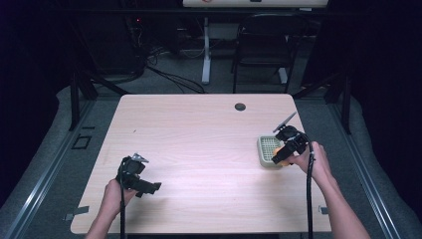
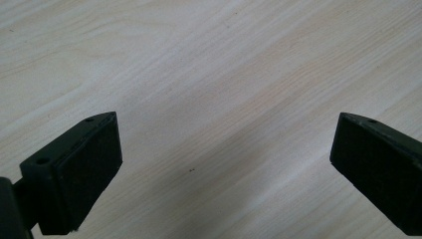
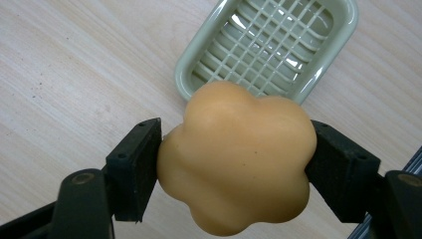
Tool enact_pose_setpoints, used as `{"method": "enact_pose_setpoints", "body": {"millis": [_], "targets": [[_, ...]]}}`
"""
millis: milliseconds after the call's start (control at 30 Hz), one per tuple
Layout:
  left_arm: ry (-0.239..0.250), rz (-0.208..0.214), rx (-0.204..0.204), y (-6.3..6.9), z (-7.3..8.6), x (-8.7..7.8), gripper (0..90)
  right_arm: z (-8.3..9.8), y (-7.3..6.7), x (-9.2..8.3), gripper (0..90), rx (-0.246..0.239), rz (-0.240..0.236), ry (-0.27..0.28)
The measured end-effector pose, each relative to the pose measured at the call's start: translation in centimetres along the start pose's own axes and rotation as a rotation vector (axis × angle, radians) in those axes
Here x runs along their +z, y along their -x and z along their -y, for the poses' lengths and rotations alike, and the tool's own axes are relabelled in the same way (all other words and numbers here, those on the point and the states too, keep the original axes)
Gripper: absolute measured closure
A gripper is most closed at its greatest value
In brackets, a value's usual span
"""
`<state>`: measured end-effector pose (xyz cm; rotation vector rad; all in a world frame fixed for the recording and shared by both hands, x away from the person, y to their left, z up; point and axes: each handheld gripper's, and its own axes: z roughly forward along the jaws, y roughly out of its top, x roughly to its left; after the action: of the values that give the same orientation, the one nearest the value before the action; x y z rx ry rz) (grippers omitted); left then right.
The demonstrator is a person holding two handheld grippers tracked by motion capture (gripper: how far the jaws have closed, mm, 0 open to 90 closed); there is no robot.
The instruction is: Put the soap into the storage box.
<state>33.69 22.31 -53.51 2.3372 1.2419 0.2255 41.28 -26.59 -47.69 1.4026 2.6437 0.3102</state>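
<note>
Orange soap [image 3: 236, 159], flower-shaped up close, clamped in right gripper [image 3: 234, 164] jaws.

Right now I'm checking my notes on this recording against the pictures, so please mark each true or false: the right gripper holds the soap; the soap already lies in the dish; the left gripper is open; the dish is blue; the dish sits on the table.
1. The right gripper holds the orange flower-shaped soap. True.
2. The soap lies in the dish. False: it is clamped between the jaws, above the table in front of the dish.
3. The left gripper is open and empty. True.
4. The dish is blue. False: the slatted plastic soap dish is pale green.
5. The dish sits on the light wooden table. True.
</note>
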Motion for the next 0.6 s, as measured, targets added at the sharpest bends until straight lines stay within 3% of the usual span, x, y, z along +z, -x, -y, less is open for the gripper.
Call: {"method": "enact_pose_setpoints", "body": {"millis": [600], "targets": [[0.003, 0.004, 0.001, 0.0, -0.1, 0.0, 0.0, -1.6, 0.4, 0.3, 26.9, 0.011, 0.024, 0.009]]}}
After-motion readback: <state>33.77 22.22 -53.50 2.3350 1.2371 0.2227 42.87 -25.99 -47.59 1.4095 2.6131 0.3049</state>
